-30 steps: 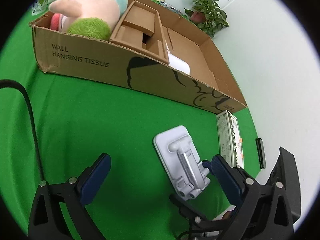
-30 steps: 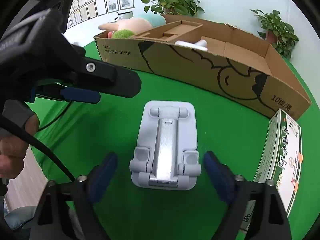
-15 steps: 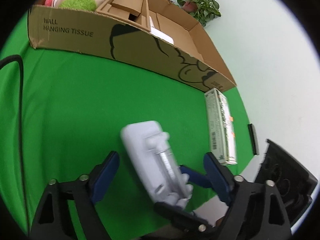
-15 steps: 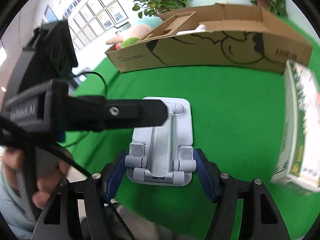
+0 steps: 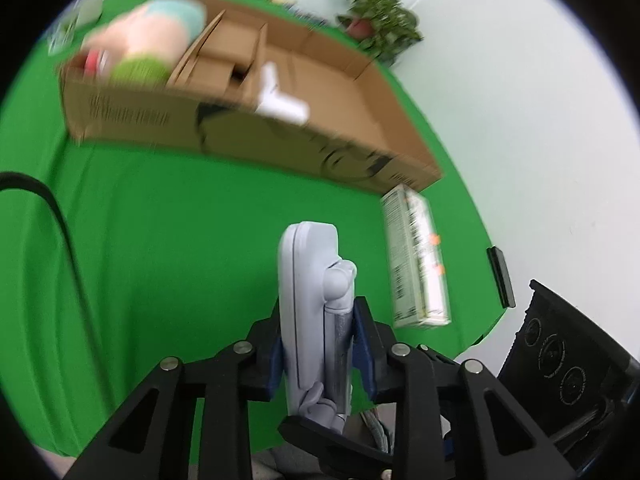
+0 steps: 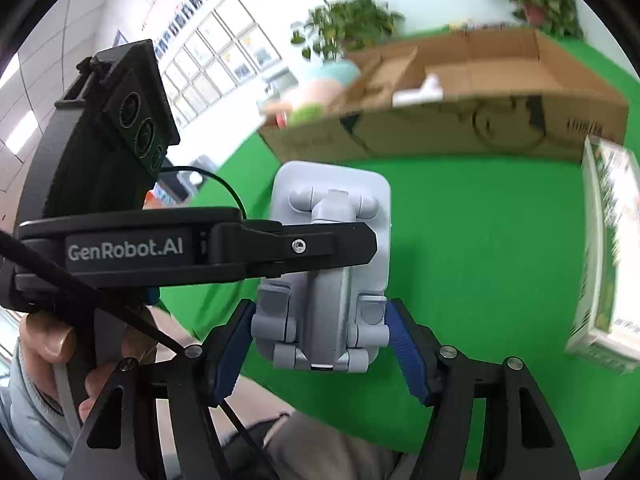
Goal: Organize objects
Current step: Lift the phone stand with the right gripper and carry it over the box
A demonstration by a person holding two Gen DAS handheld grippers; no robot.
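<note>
A grey folding phone stand (image 5: 310,280) is lifted off the green table. My left gripper (image 5: 320,344) is shut on it across its thickness. My right gripper (image 6: 320,336) is shut on its lower hinge end (image 6: 320,320) from both sides. In the right wrist view the left gripper's black finger (image 6: 288,248) crosses the stand's front. A long open cardboard box (image 5: 224,120) lies at the back of the table, with a plush toy (image 5: 148,44), a smaller cardboard insert (image 5: 228,56) and a white object (image 5: 280,100) inside.
A green-and-white carton (image 5: 416,256) (image 6: 604,256) lies on the green cloth right of the stand, near the box's right end. A black cable (image 5: 60,232) curves at the left. Potted plants (image 5: 380,20) stand behind the box. The table edge is near on the right.
The right gripper closed on the stand and lifted it off the cloth. The left gripper then closed on it too, gripping it edge-on. Both views are blurred by motion.
</note>
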